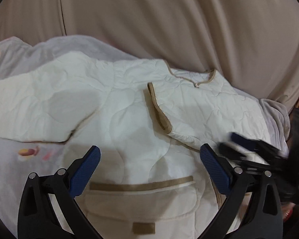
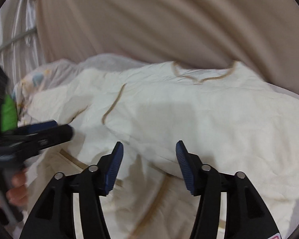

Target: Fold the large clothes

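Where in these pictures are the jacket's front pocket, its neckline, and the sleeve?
front pocket (image 1: 141,201): left wrist view, on the pocket's quilted face below its tan trim.
neckline (image 2: 205,77): right wrist view, on the tan collar binding.
sleeve (image 1: 35,107): left wrist view, mid-sleeve.

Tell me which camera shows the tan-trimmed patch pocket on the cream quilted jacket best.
The left wrist view: the tan-trimmed patch pocket lies sharp and nearly whole between the open left gripper fingers. The right wrist view shows only a blurred sliver of the cream quilted jacket near there, behind the left gripper; no pocket is identifiable.
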### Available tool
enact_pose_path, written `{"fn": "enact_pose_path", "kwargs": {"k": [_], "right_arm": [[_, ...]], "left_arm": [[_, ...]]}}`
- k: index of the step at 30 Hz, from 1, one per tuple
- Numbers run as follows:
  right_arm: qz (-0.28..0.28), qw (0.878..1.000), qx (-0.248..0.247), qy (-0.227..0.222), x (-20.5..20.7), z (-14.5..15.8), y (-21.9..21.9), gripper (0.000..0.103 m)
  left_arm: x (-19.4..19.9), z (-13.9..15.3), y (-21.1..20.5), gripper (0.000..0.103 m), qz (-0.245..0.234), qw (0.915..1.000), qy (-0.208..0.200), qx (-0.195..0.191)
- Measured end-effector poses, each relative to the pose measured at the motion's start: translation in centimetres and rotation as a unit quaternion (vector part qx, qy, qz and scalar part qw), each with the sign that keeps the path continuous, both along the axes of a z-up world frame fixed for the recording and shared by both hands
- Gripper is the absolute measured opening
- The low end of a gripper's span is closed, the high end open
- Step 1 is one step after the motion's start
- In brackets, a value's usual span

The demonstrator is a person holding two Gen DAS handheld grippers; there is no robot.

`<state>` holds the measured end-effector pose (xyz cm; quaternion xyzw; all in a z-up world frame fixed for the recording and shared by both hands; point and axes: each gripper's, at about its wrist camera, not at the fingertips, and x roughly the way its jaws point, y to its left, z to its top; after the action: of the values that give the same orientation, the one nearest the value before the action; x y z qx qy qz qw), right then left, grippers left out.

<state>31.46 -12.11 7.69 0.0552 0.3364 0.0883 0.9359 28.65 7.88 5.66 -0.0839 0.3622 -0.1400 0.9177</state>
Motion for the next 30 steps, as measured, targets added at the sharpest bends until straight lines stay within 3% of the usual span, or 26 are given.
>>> {"fn": "enact_pose_path", "kwargs": {"k": [5, 6, 8, 10, 12, 18, 22, 23, 24, 25, 28, 30], "right_arm": [[-0.124, 0.992, -0.003, -0.01, -5.9, -0.3, -9.7, 0.062], [-0.149, 0.989, 0.0, -0.001, -7.2, -0.8, -12.0, 0.063], [-0.184, 0.982, 0.028, 0.015, -9.0, -1.8, -15.2, 0.063], [-0.203, 0.976, 0.073, 0.034, -10.6, -3.3, -17.7, 0.063], [-0.21, 0.971, 0.106, 0.043, -11.4, -4.1, -19.4, 0.064], [-0.185, 0.966, 0.175, 0.043, -8.9, -4.5, -20.1, 0.064], [-0.19, 0.954, 0.215, 0.09, -4.4, -6.4, -20.1, 0.062], [-0.2, 0.95, 0.219, 0.094, -3.7, -6.5, -20.1, 0.047], [-0.208, 0.95, 0.216, 0.082, -3.6, -6.1, -19.9, 0.026], [-0.207, 0.954, 0.208, 0.064, -3.7, -5.3, -19.5, 0.019], [-0.198, 0.965, 0.17, 0.001, -4.9, -3.5, -18.6, 0.012], [-0.206, 0.969, 0.126, 0.046, -3.7, -5.4, -18.6, 0.011]], "left_arm": [[4.3, -2.7, -2.1, 0.097, -0.021, 0.9962, 0.069, -0.048], [5.0, -3.1, -2.5, 0.092, -0.022, 0.9952, 0.077, -0.056], [6.1, -3.5, -3.2, 0.068, -0.028, 0.9928, 0.089, -0.076], [6.8, -3.6, -3.7, 0.024, -0.042, 0.9895, 0.096, -0.1], [7.1, -3.2, -3.7, 0.008, -0.043, 0.9886, 0.088, -0.114], [6.6, 1.1, -0.9, 0.007, -0.018, 0.9943, 0.002, -0.105], [7.7, -0.4, -0.9, 0.007, 0.004, 0.9983, 0.013, -0.057], [7.9, -1.0, -0.8, 0.007, 0.008, 0.9985, 0.018, -0.051], [8.1, -1.6, -0.7, 0.007, 0.016, 0.9985, 0.025, -0.046], [8.3, -2.2, -0.6, 0.007, 0.018, 0.9985, 0.029, -0.043], [8.5, -3.9, -0.8, 0.007, 0.021, 0.9986, 0.035, -0.034], [8.5, -4.8, -1.1, 0.008, 0.02, 0.9988, 0.034, -0.028]]}}
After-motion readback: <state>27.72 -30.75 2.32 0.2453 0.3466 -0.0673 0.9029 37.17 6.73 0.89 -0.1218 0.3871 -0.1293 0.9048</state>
